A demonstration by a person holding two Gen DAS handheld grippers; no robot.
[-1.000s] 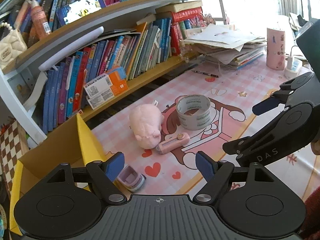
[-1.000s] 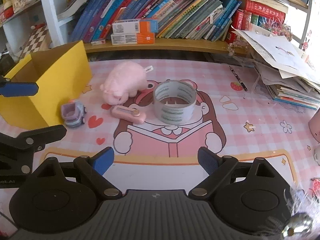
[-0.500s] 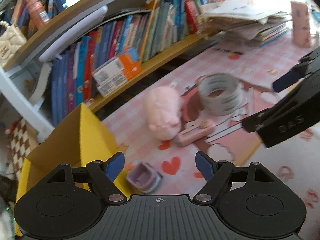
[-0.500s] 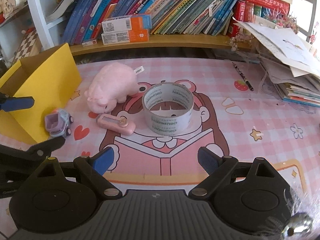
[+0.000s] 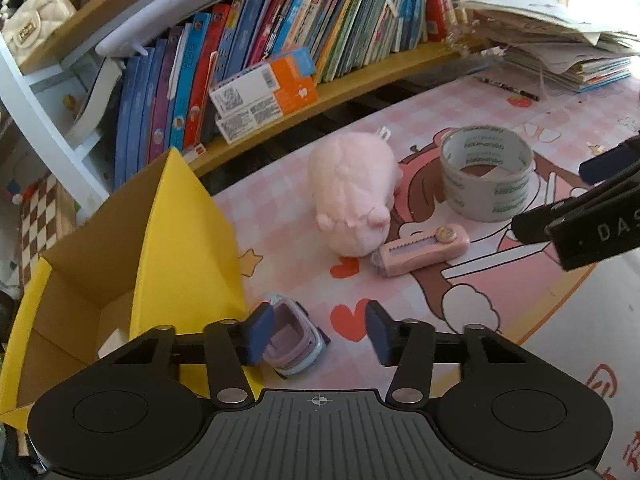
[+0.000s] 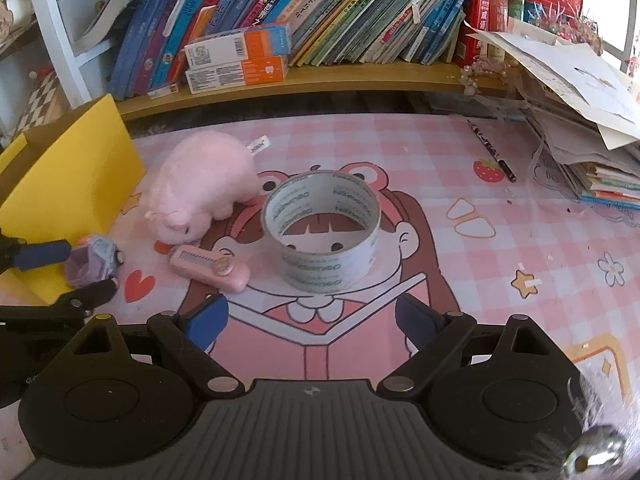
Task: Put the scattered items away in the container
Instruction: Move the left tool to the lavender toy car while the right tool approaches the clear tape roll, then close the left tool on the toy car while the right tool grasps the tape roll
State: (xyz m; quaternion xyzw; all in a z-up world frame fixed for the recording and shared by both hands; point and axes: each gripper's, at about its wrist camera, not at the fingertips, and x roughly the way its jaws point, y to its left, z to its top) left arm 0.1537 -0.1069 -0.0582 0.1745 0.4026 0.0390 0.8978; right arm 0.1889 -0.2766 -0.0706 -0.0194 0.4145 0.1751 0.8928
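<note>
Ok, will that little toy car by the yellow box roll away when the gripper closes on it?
Possibly. The toy car sits on wheels on the smooth mat, so an off-centre squeeze could nudge it. It looks small and light, probably hard plastic, with the left gripper closing around it.

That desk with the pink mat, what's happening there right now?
A person with a gripper in each hand is tidying loose things into the yellow box. The left gripper is closing around a small toy car beside the box. The right gripper hovers open in front of the tape roll. The pink plush and a pink cutter lie on the mat.
</note>
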